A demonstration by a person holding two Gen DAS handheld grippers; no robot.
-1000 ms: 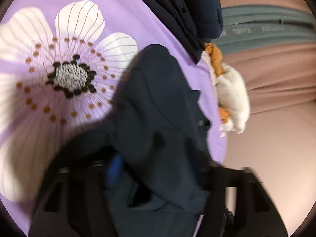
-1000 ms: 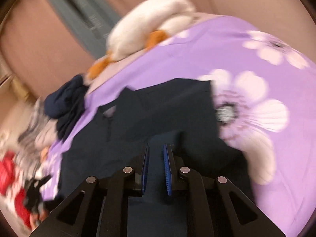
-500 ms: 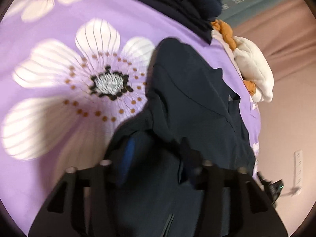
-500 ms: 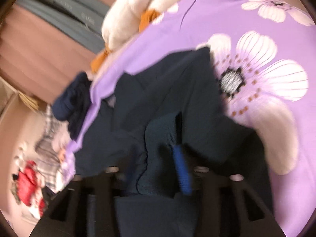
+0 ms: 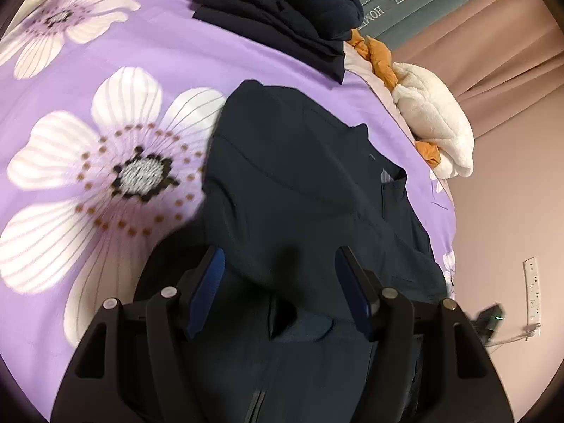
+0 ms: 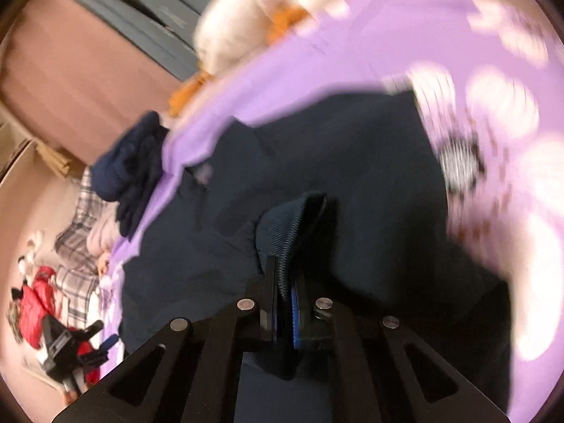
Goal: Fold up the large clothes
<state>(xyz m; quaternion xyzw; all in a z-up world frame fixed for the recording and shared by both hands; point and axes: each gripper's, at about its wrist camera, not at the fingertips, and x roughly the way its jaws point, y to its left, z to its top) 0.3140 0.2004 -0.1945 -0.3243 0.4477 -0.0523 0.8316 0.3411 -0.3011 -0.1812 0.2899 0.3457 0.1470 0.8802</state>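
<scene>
Right gripper (image 6: pixel 284 303): fingers clamped together on a ribbed fold of the dark navy garment (image 5: pixel 303 190). Left gripper (image 5: pixel 282 289): fingers spread apart above the garment, which lies on the purple flowered bedspread (image 5: pixel 116 70). Beyond the garment: folded navy clothes (image 5: pixel 282 10), white plush toy (image 5: pixel 433 120).

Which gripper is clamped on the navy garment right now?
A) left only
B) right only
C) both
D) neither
B: the right gripper has its jaws shut on a ribbed edge of the navy garment, while the left gripper has its jaws spread wide over the cloth, gripping nothing.
</scene>
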